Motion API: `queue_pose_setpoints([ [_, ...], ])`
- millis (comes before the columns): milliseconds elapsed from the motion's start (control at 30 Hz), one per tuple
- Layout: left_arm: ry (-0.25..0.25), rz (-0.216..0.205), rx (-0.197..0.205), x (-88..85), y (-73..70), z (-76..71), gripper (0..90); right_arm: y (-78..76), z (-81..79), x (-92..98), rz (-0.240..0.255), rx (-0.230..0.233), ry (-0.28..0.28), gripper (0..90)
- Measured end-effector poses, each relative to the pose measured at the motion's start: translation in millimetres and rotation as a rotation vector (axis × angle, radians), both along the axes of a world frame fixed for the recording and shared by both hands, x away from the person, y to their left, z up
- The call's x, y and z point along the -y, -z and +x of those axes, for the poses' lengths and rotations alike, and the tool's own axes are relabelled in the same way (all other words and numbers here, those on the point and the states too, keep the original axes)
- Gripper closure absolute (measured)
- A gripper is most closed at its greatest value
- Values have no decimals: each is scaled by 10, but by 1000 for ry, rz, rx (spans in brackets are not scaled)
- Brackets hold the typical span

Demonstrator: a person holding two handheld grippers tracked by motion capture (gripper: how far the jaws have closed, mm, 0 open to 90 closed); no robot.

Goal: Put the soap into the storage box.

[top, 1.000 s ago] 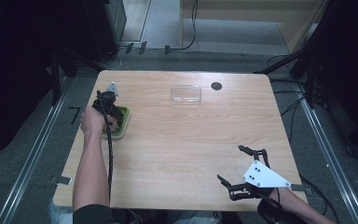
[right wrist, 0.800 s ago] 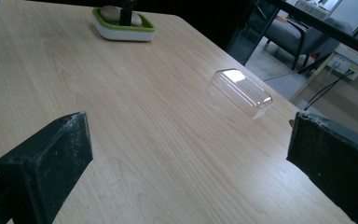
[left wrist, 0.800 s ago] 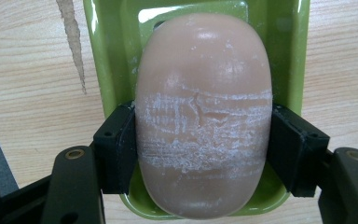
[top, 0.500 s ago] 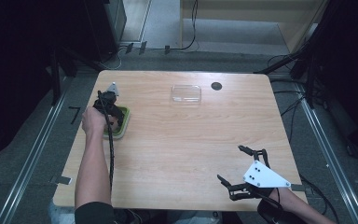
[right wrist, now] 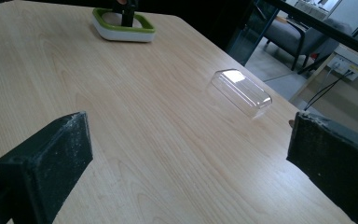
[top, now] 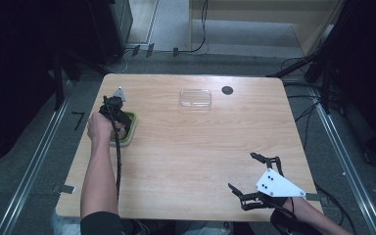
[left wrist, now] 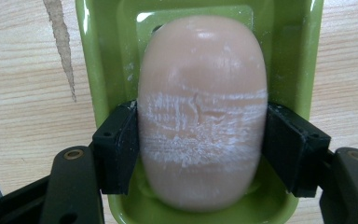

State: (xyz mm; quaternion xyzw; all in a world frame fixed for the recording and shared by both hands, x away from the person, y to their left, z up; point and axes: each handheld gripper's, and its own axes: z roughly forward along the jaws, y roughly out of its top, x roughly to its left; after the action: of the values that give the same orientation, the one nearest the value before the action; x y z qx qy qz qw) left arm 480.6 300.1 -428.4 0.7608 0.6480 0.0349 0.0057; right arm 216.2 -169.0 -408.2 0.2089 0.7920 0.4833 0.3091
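Pale wood-grain tabletop (top: 191,156) is seen under dim surroundings, with dark floor and trailing cables beyond its far edge. No brand, label or readable writing can be made out on anything. At about nine o'clock on the table, a green-rimmed soap dish (top: 130,128) is set near the left edge, and a peach-coloured oval soap bar (left wrist: 201,112) lies in its green well. The bar is smooth and glossy at its far end, while its middle is crossed by whitish scuffed streaks. The left gripper (left wrist: 200,149) is closed on the bar, its black pads pressed against both long sides; its jaws have just been easing very slightly apart with the bar between them. From above, the bar is hidden by the hand and gripper. The right gripper (top: 254,178) is held at about five o'clock with its jaws wide apart and nothing between them. A clear plastic lid (top: 195,98) lies at twelve o'clock, with a small dark disc (top: 227,90) just beside it, too small to identify. The dish's near edge is cut off in the left gripper view.
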Motion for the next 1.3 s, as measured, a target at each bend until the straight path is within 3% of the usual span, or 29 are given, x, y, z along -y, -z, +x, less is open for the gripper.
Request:
queue_pose_setpoints([
  [300, -8, -6, 16, -13, -87, -38, 289, 0, 0, 0, 0, 0, -1, 0],
  [533, -8, 1, 13, 15, -188, -85, 183, 4, 14, -5, -1, 3, -3, 0],
  [933, 26, 0, -40, 68, -273, -169, 122, 13, 54, -19, -1, -4, -13, 0],
  [1300, 43, 0, -50, 92, -289, -295, 79, 19, 79, -31, 7, -10, -21, 0],
])
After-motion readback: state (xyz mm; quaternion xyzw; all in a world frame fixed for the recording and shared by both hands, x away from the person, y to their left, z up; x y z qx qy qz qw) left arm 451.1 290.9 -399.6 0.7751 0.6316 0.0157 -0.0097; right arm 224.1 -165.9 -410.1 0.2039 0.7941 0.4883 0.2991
